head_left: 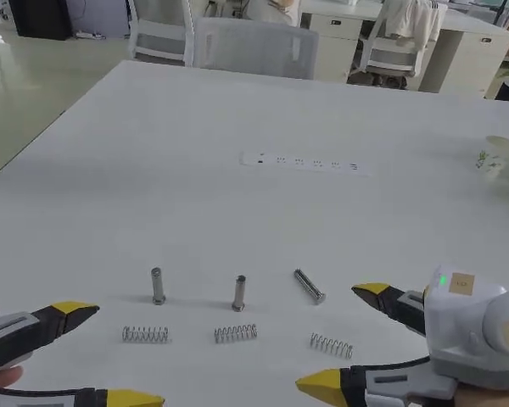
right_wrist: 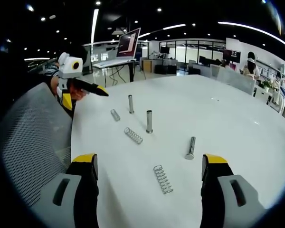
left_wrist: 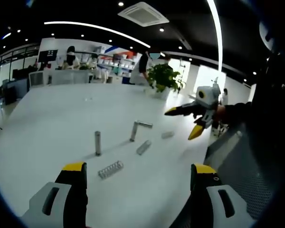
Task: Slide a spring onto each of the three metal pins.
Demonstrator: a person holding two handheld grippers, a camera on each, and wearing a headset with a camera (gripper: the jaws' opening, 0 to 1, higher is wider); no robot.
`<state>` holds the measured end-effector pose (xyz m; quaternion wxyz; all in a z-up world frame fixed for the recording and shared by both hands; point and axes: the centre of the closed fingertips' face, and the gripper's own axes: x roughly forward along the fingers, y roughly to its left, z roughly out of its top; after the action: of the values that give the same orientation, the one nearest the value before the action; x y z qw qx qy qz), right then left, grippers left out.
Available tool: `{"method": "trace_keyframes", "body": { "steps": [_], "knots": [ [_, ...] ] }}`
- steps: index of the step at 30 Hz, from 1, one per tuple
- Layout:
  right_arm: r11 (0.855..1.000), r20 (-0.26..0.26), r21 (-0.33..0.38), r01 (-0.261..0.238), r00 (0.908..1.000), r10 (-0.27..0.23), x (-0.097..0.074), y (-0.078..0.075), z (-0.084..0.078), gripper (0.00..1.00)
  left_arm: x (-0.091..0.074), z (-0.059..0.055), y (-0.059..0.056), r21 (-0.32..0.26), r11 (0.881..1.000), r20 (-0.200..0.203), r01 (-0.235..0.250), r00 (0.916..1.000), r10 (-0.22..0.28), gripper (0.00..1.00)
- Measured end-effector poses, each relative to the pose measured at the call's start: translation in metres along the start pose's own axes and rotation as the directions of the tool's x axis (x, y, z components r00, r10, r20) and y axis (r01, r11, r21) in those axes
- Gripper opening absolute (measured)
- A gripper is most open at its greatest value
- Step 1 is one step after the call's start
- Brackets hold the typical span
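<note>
Three pins [head_left: 239,292]; three springs [head_left: 236,333].

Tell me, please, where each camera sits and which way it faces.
Head view: on the person's head, facing forward and down at the white table, three metal pins and three springs; the left gripper and right gripper rise from the bottom, jaws open.
Left gripper view: on the left gripper, facing rightward along the row; own jaws below, the right gripper and its hand beyond.
Right gripper view: on the right gripper, facing leftward; own jaws below, left gripper beyond.
Shared: pins and springs.
</note>
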<state>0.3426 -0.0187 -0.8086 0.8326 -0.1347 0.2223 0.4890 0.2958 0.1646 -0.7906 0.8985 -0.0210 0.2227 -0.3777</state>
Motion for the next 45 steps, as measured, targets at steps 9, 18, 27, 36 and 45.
{"method": "trace_keyframes", "body": {
  "steps": [9,18,27,36,45],
  "knots": [
    [1.0,0.0,0.004,0.007,1.0,-0.007,-0.001,-0.002,0.0,0.9,0.002,0.002,-0.002,0.003,1.0,0.002,0.006,1.0,-0.006,0.86],
    [1.0,0.001,0.005,0.016,0.9999,-0.016,-0.003,-0.004,0.001,0.89,0.002,0.005,-0.002,0.007,1.0,0.007,0.007,0.9999,-0.007,0.86],
    [1.0,-0.002,0.002,0.015,0.9999,-0.015,-0.003,-0.003,0.001,0.88,0.001,0.005,-0.002,0.005,1.0,0.013,0.004,0.9999,-0.004,0.86],
    [0.999,0.012,0.001,0.037,0.9993,-0.037,-0.005,-0.008,0.006,0.85,0.003,0.01,-0.006,0.017,1.0,0.021,0.008,0.9997,-0.009,0.86],
    [0.997,0.042,-0.001,0.077,0.9962,-0.076,-0.01,-0.017,0.025,0.79,0.001,0.018,-0.007,0.031,1.0,0.034,0.005,0.9994,-0.006,0.85]
  ]
}}
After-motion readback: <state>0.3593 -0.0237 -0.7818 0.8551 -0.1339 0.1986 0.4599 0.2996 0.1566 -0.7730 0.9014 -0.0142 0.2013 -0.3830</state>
